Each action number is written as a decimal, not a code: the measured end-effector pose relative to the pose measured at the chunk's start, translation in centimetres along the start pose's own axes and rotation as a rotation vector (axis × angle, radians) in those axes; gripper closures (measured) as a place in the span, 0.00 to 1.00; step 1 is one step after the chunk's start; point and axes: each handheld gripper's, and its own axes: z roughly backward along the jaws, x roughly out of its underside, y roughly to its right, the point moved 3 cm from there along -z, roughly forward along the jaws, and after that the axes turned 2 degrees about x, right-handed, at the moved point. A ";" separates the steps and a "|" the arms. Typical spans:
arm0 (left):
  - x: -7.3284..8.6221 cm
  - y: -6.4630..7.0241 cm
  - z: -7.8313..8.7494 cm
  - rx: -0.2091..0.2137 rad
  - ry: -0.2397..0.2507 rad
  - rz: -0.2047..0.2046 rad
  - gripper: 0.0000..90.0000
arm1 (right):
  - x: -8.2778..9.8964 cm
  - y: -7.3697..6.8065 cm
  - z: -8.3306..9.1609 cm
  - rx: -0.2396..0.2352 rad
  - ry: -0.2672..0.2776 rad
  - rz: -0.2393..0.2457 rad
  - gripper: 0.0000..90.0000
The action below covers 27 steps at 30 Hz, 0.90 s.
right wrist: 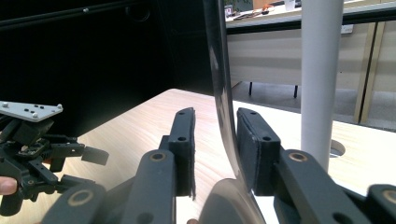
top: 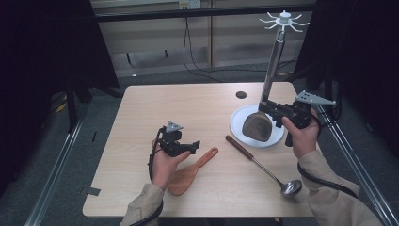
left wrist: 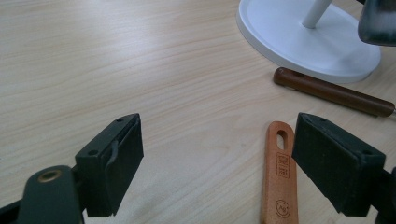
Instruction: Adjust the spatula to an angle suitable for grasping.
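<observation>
A metal turner with a dark head (top: 257, 126) stands upright over the white base (top: 235, 126) of a utensil stand, its thin handle (right wrist: 219, 70) running up beside the stand's pole (right wrist: 322, 70). My right gripper (top: 266, 107) sits around that handle just above the head; its jaws (right wrist: 215, 116) stand open, with a gap at the left pad. My left gripper (top: 194, 146) hovers low over the table, wide open (left wrist: 217, 135). The handle of a wooden spatula (left wrist: 280, 172) lies between its jaws close to the right one, untouched.
A ladle with a brown handle (top: 241, 147) and steel bowl (top: 291, 187) lies diagonally between the spatula (top: 190, 172) and the stand. Hooks (top: 284, 20) crown the pole. A dark cable hole (top: 241, 94) sits behind the base. Bare tabletop stretches left and far.
</observation>
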 end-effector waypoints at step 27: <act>0.2 -0.2 0.1 -0.003 -0.004 -0.003 0.18 | -0.2 0.6 -0.1 0.087 0.050 -0.048 0.34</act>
